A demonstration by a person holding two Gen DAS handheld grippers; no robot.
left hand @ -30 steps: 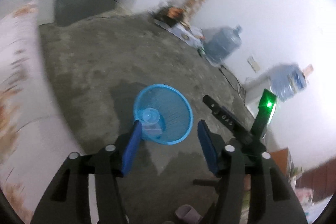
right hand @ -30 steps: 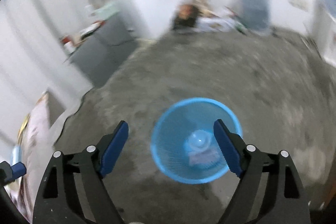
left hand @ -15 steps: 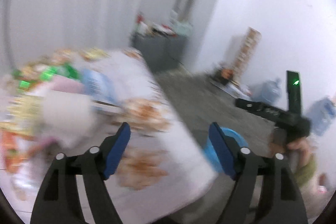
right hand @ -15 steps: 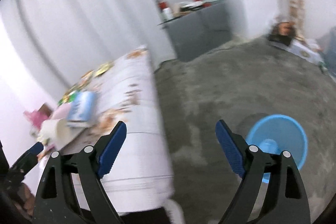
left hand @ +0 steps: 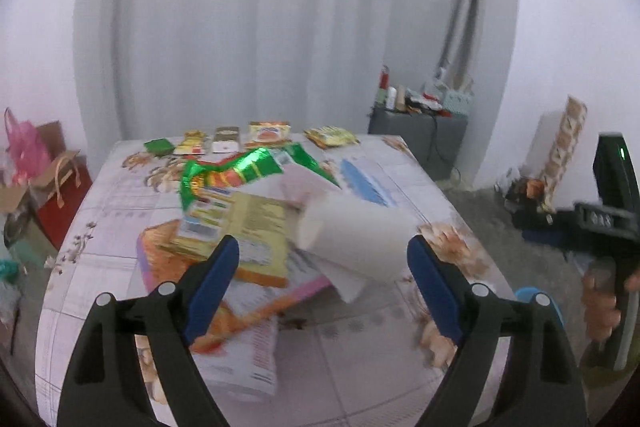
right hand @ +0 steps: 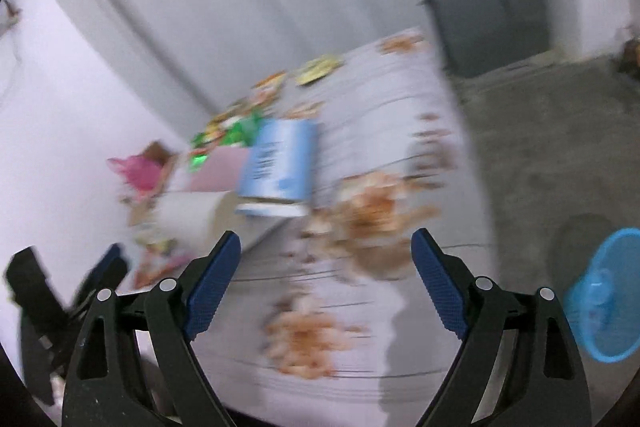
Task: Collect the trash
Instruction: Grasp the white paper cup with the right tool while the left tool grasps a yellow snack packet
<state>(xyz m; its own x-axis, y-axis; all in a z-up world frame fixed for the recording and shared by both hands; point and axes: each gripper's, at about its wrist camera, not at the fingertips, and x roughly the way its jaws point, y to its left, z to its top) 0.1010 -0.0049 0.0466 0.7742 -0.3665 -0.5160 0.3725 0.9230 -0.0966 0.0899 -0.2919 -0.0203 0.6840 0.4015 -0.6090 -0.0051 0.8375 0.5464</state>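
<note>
Trash litters a cloth-covered table (left hand: 360, 347): a white paper roll (left hand: 352, 239), a green foil wrapper (left hand: 236, 171), a yellow packet (left hand: 248, 223), a blue-and-white carton (right hand: 280, 163) and small packets at the far edge. My left gripper (left hand: 323, 247) hovers over the near side with its jaws opening. Nothing is between its pads, and the roll lies just beyond them. My right gripper (right hand: 326, 239) stands open and empty over the table's right side. The blue mesh basket (right hand: 604, 295) sits on the floor to the right with a clear cup inside.
A grey cabinet (left hand: 416, 143) with bottles on top stands beyond the table's right corner. Paper and pink bags (left hand: 60, 195) crowd the floor to the left. A white curtain hangs behind. A hand (left hand: 600, 303) holds the right gripper at the left wrist view's right edge.
Both grippers have swung away from above the blue basket round to the table. The left jaws have spread wider. The clear cup stays in the basket.
</note>
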